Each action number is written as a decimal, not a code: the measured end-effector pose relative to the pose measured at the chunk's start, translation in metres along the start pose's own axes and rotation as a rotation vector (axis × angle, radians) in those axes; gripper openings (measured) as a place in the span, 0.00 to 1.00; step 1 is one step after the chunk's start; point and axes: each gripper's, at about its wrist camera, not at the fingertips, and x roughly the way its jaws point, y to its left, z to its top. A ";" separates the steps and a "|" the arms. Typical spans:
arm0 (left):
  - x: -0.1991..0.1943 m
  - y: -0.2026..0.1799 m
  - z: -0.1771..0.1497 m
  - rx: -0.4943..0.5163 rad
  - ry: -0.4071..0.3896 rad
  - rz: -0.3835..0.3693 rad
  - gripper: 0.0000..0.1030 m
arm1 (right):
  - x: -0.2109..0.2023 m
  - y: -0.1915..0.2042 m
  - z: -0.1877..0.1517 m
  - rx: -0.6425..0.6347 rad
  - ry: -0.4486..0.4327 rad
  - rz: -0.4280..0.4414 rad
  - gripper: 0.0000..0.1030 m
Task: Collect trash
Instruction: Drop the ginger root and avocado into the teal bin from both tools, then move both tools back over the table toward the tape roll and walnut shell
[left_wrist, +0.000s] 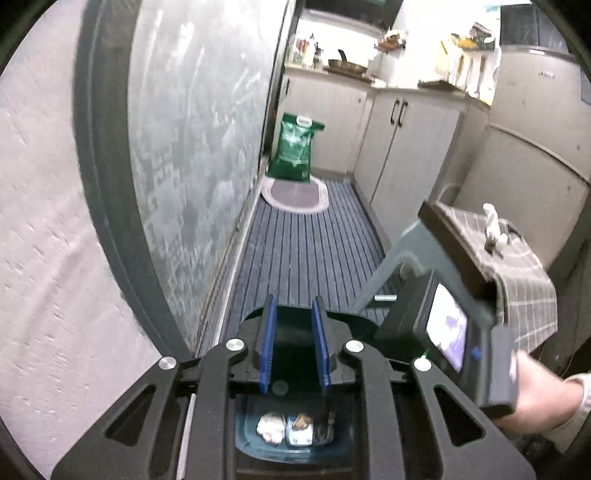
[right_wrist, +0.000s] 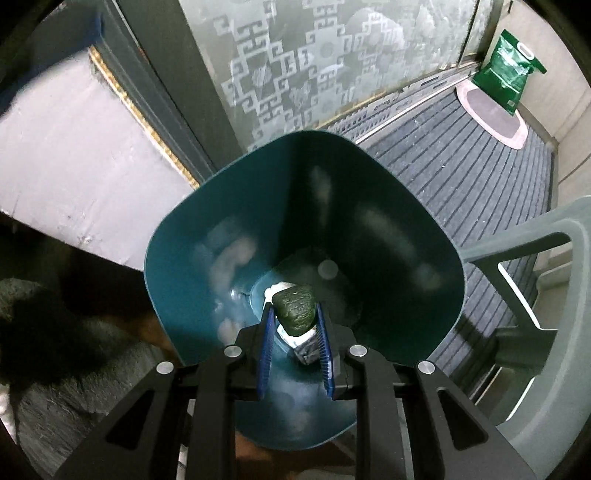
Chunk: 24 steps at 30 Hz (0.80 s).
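Observation:
A teal trash bin stands on the floor and fills the right wrist view. My right gripper hangs over its mouth, shut on a crumpled dark green wrapper. White scraps lie at the bin's bottom. My left gripper is open and empty, held above the same bin, whose bottom with trash pieces shows below the fingers. The right gripper's body shows at the right of the left wrist view. More white trash lies on a checked cloth.
A frosted glass door runs along the left. The striped mat leads to a green bag and an oval rug. Kitchen cabinets line the right. A grey plastic chair stands beside the bin.

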 end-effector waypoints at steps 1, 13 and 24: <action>-0.001 0.000 0.001 -0.005 -0.008 -0.002 0.20 | 0.002 0.001 -0.002 -0.003 0.009 0.001 0.22; -0.013 -0.007 0.015 -0.031 -0.096 -0.023 0.22 | -0.016 0.005 -0.007 -0.010 -0.038 0.051 0.40; -0.030 -0.026 0.027 -0.034 -0.207 -0.050 0.29 | -0.075 0.005 -0.001 -0.014 -0.214 0.065 0.40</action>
